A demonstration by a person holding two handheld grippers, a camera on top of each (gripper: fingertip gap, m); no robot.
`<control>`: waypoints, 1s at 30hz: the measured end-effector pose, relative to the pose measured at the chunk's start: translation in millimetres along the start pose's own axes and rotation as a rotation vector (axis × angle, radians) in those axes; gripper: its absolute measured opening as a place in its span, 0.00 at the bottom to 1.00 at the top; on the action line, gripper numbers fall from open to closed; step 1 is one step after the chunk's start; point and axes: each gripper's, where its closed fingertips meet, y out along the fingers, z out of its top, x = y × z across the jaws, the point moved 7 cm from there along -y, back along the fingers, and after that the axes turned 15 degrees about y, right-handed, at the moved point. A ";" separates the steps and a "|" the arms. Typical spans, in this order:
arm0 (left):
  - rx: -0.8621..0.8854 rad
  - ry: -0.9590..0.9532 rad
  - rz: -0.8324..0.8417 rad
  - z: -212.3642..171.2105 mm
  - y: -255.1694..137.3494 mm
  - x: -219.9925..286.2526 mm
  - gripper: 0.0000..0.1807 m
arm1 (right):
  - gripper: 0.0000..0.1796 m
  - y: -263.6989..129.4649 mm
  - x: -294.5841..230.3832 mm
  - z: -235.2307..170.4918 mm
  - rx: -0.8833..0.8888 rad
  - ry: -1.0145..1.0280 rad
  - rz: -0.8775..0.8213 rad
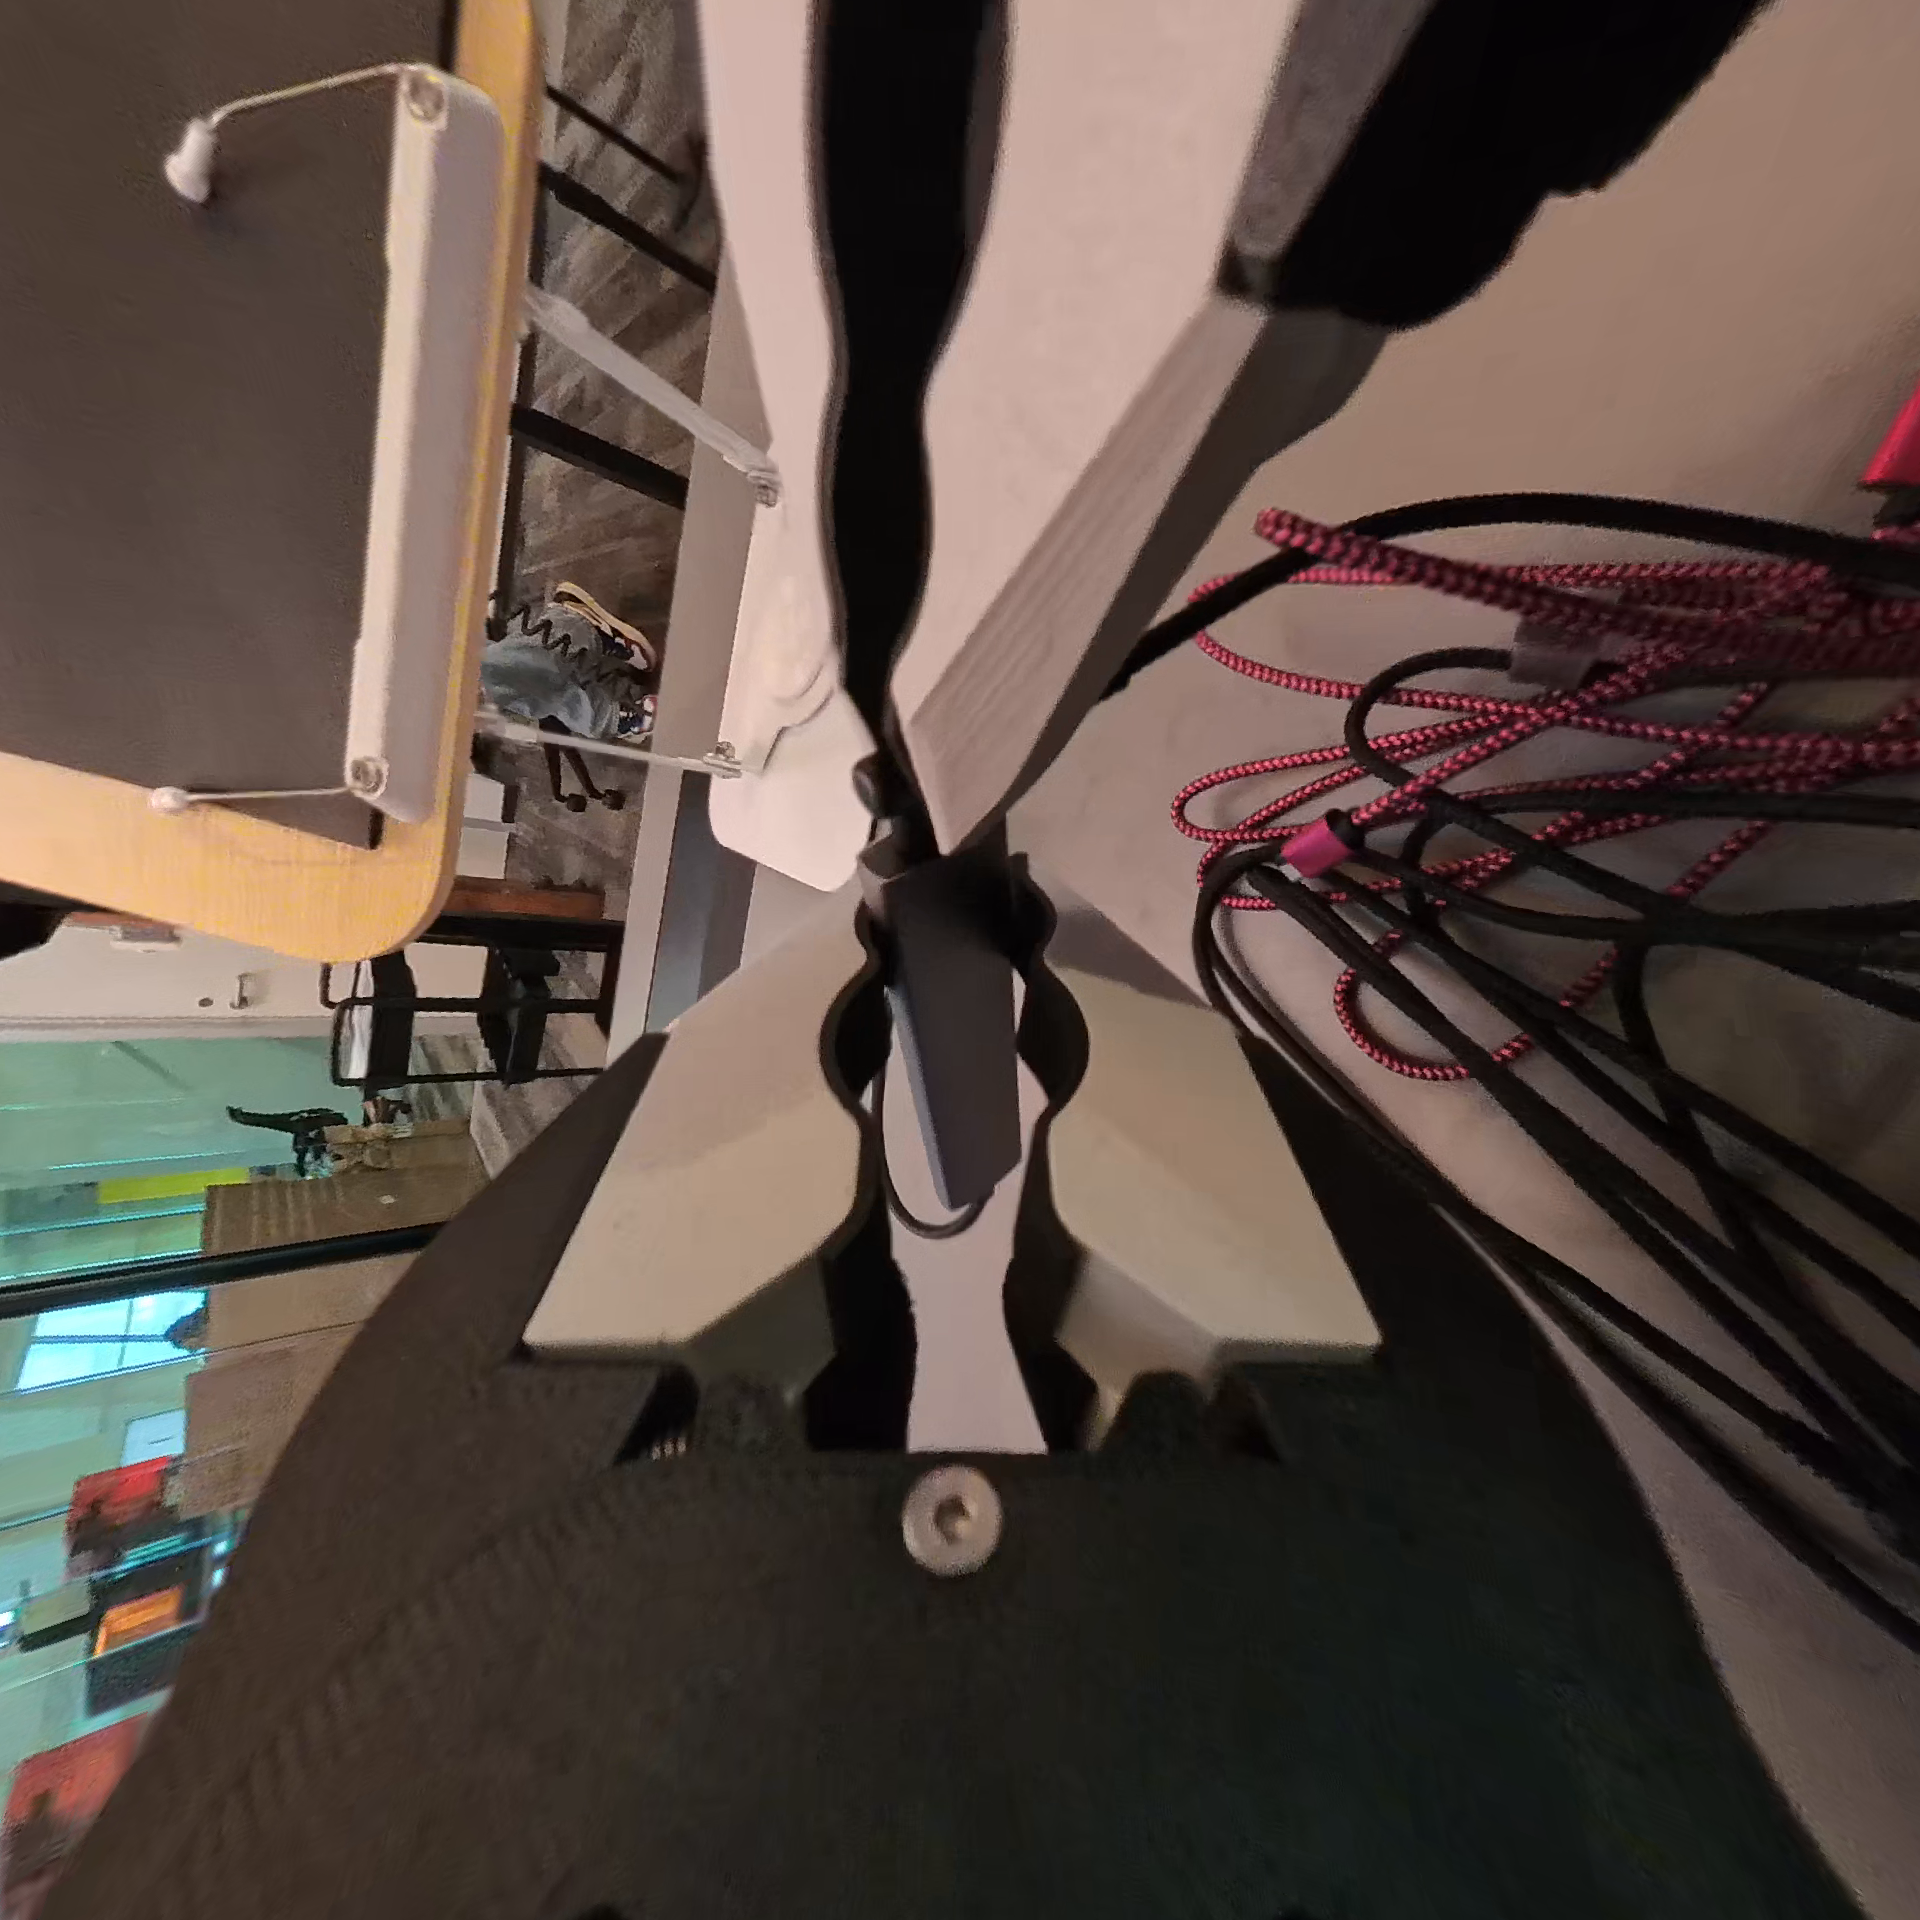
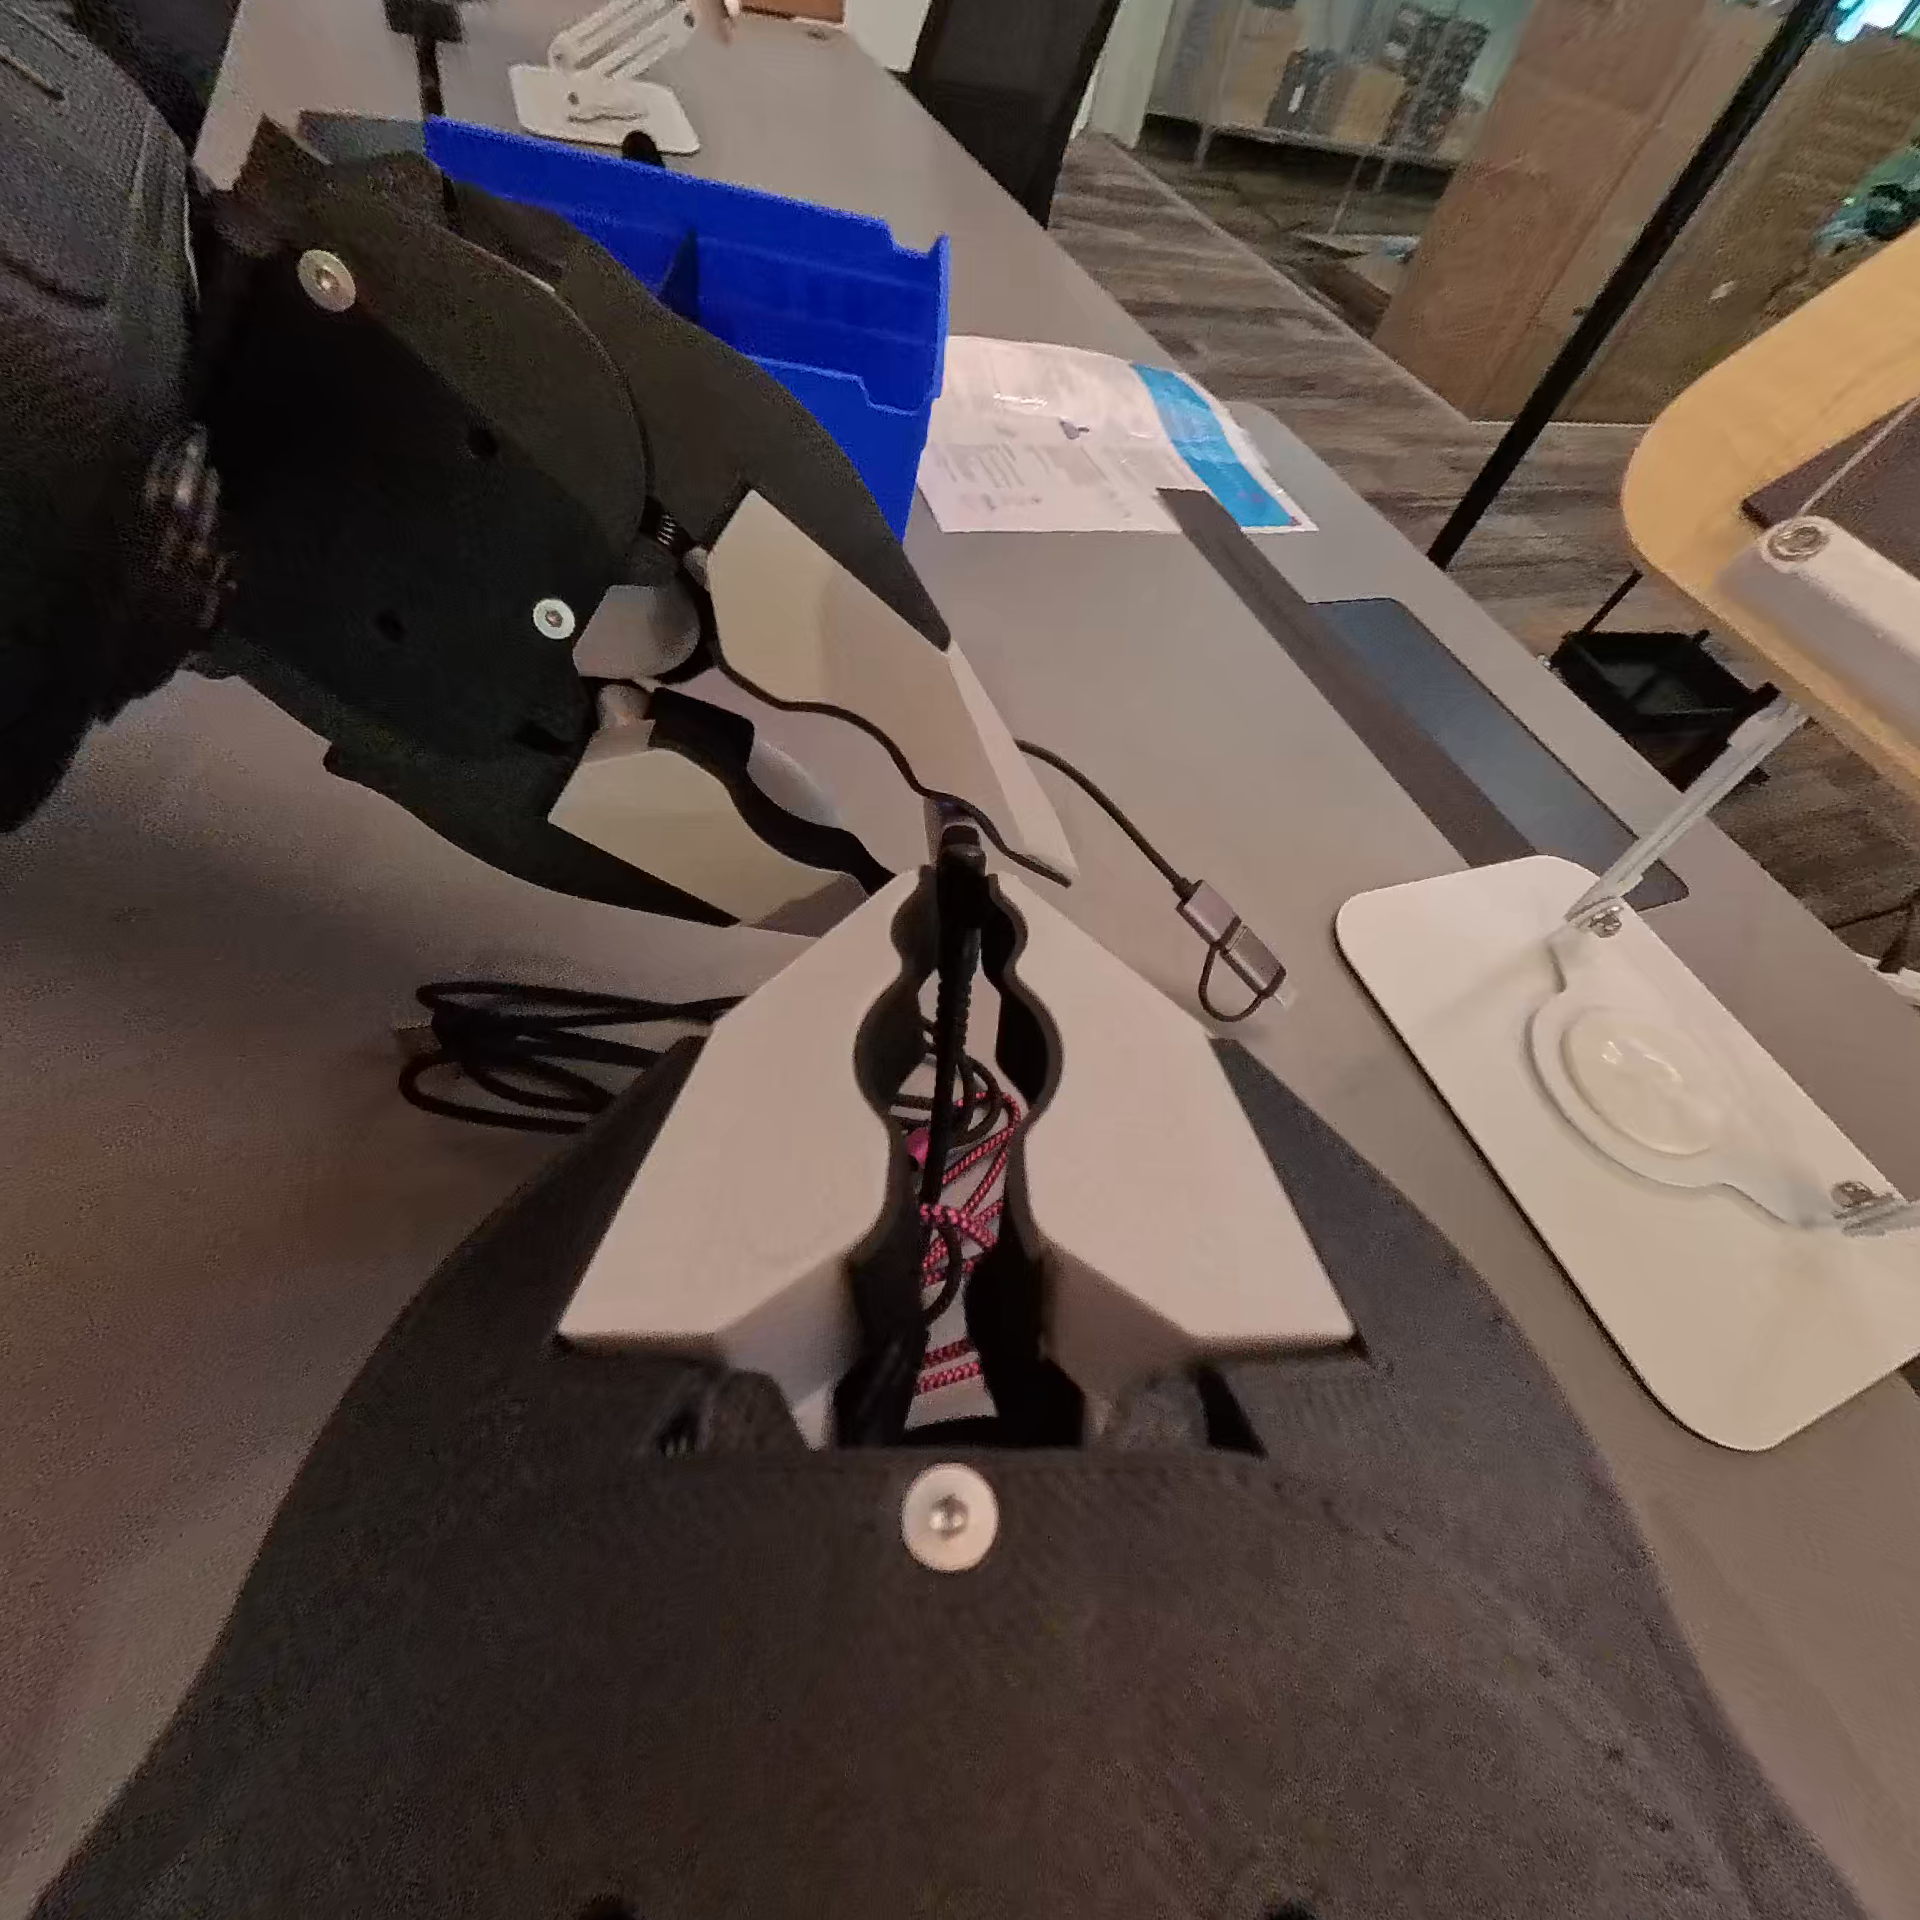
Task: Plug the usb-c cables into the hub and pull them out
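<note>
Hub (image 1: 951, 1049) clamped in left hand-held gripper (image 1: 940, 997), held off the bench (image 2: 1195, 644) so the port end faces the incoming plug.

Long axis along the fingers, pointing forward. Right hand-held gripper (image 2: 951, 883) pinching black usb-c cable (image 2: 951, 997) plug, tip at hub port; mating hidden. Spare cables (image 1: 1558, 831) on bench beside.

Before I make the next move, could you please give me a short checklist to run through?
1. Left gripper shut on hub: ok.
2. Right gripper shut on black plug: ok.
3. Plug in line with the hub's end: ok.
4. Plug fully seated: cannot tell.
5. Spare cables lying off to the side: ok.
6. Hub's own lead slack: ok.
</note>
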 end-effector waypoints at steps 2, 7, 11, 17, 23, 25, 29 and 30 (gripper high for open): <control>0.030 -0.014 0.006 -1.6 -1.9 -1.2 0.10 | 0.03 -0.6 -1.4 2.2 0.010 0.004 -0.007; 0.060 0.021 0.019 -1.1 -7.8 -0.7 0.10 | 0.03 -4.1 1.5 1.9 0.012 0.092 0.091; 0.074 0.047 0.012 1.3 -11.0 0.1 0.10 | 0.03 -7.0 7.6 0.1 0.012 0.188 0.201; 0.068 0.003 -0.020 -0.3 -9.5 -1.1 0.10 | 0.03 -5.2 4.6 0.9 0.014 0.137 0.151; -0.043 -0.050 -0.006 -5.0 6.1 1.2 0.20 | 0.03 -0.7 -0.7 4.5 0.053 0.195 0.149; -0.051 -0.050 0.023 -3.6 7.5 3.0 0.15 | 0.03 1.3 -0.9 4.3 0.055 0.208 0.140; -0.105 -0.058 0.057 -4.7 12.1 0.9 0.13 | 0.03 1.8 1.5 3.0 0.059 0.251 0.142; -0.118 -0.051 0.058 -5.4 12.9 0.4 0.13 | 0.03 2.4 1.8 2.4 0.057 0.251 0.140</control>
